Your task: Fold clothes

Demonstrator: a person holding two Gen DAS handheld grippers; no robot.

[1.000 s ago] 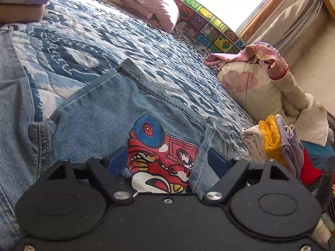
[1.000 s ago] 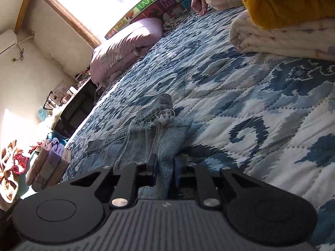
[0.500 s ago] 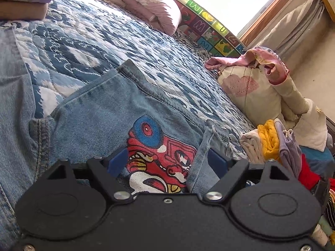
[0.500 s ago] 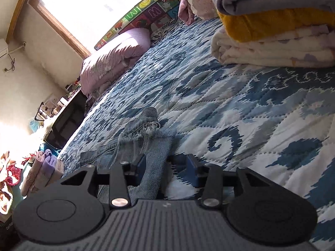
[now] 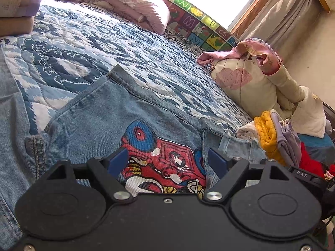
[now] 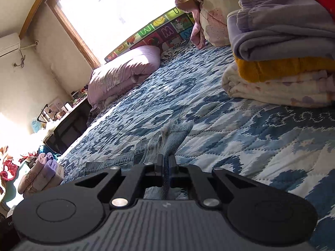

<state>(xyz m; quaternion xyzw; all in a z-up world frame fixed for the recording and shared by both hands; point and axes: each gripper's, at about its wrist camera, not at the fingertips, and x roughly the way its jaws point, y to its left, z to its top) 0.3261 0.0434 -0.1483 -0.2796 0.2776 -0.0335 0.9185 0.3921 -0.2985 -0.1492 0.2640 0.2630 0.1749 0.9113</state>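
Right gripper (image 6: pixel 166 163) now clamped again on jeans (image 6: pixel 167 140) hem, previously open.

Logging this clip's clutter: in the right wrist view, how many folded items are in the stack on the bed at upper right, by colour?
Lavender: 1
Mustard yellow: 1
Cream with purple print: 1
Total: 3 folded items in the stack.

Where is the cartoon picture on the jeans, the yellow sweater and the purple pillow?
cartoon picture (image 5: pixel 159 156), left wrist view, red middle.
yellow sweater (image 6: pixel 282 68), right wrist view, folded edge.
purple pillow (image 6: pixel 123 73), right wrist view, top side.
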